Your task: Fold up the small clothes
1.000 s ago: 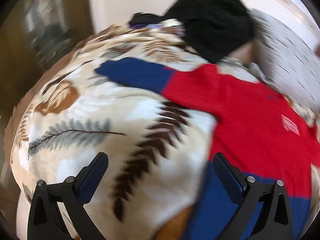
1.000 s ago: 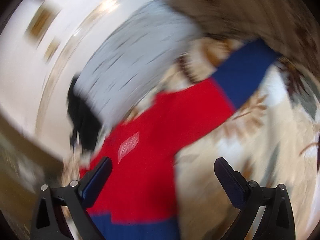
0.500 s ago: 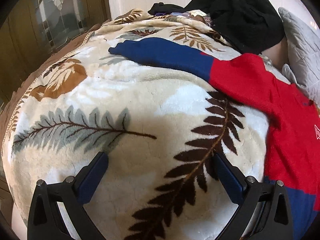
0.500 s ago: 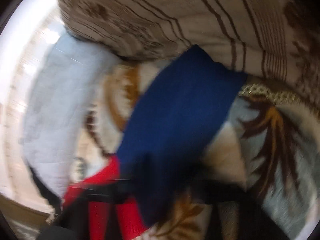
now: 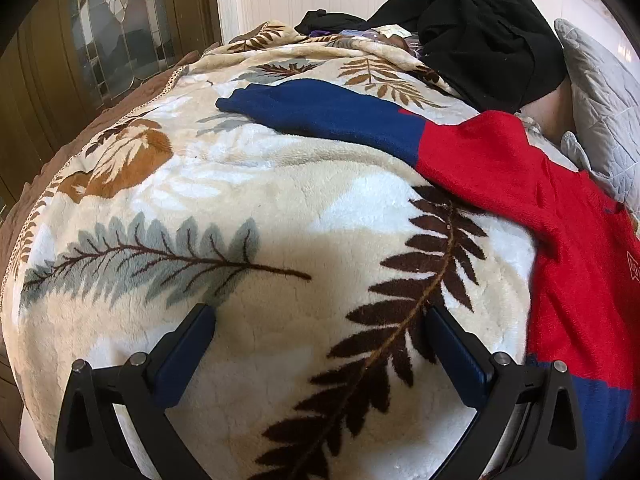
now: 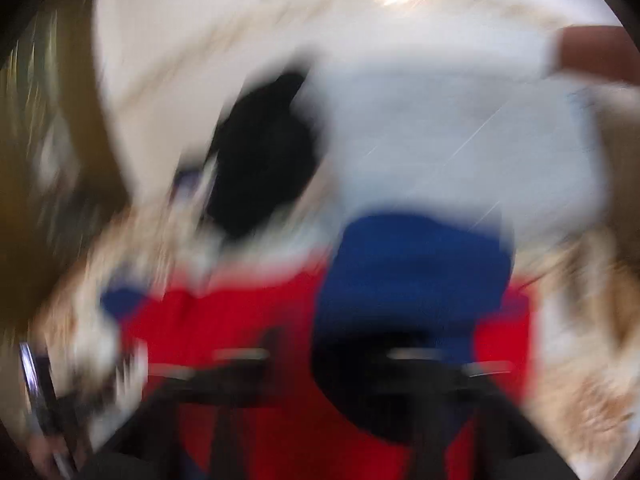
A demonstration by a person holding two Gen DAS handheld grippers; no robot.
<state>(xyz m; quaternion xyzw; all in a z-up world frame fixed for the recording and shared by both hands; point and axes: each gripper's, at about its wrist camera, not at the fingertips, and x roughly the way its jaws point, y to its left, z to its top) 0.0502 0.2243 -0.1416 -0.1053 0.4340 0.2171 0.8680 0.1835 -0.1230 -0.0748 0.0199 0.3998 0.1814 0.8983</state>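
Observation:
A red sweater (image 5: pixel 560 240) with blue sleeves and a blue hem lies flat on a leaf-patterned blanket (image 5: pixel 240 184). Its left blue sleeve (image 5: pixel 320 112) stretches out to the far left. My left gripper (image 5: pixel 320 314) is open just over bare blanket, left of the sweater's hem, with nothing between its fingers. The right wrist view is badly smeared. There the other blue sleeve (image 6: pixel 412 272) lies folded over the red body (image 6: pixel 240 320), its end between the jaws of my right gripper (image 6: pixel 328 380). Those jaws are opening; whether the pads still press on it is lost in the blur.
A heap of black clothes (image 5: pixel 480 40) sits at the far end of the bed, next to a grey quilted pillow (image 5: pixel 600 100). A dark wooden door with leaded glass (image 5: pixel 112 32) stands beyond the bed's left edge. A white wall is behind.
My left gripper slid left off the sweater's hem onto bare blanket, sank, then held still. My right gripper swung to the right sleeve; that sleeve now lies over the red body.

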